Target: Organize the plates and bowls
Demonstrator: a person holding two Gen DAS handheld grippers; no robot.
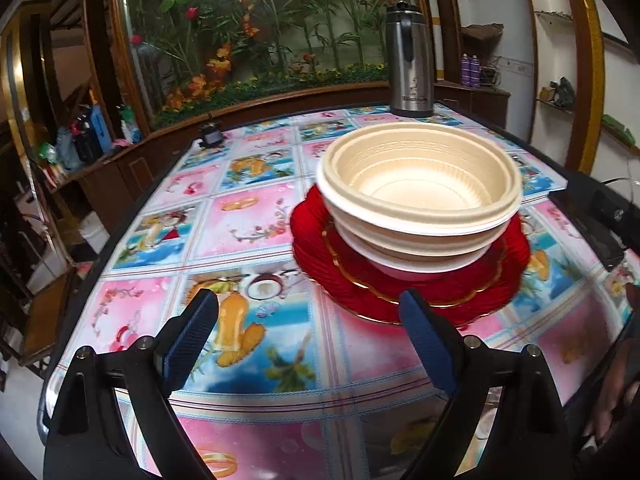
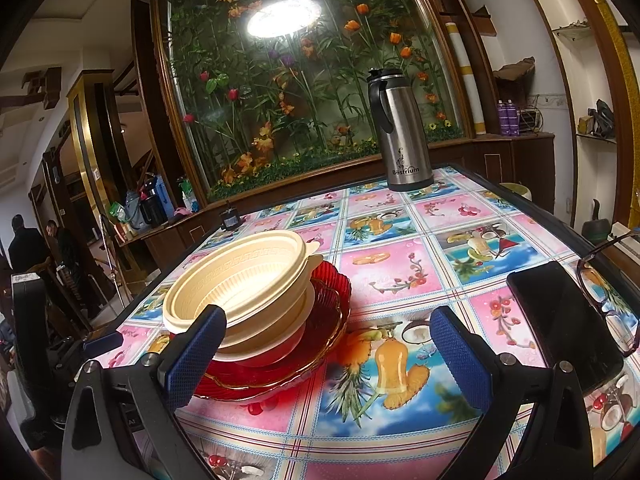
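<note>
Cream plastic bowls sit nested in a stack on a white-rimmed red bowl, on top of red glass plates with gold edges. The same cream bowls and red plates show at the left of the right wrist view. My left gripper stands open just before the plates, nothing between its blue pads. My right gripper is also open and holds nothing; its left pad stands in front of the stack, whether touching I cannot tell.
A steel thermos stands at the table's far edge. A black phone and glasses lie at the right edge. A small dark object sits at the far left edge. The table wears a colourful fruit-print cloth. Two people stand far left.
</note>
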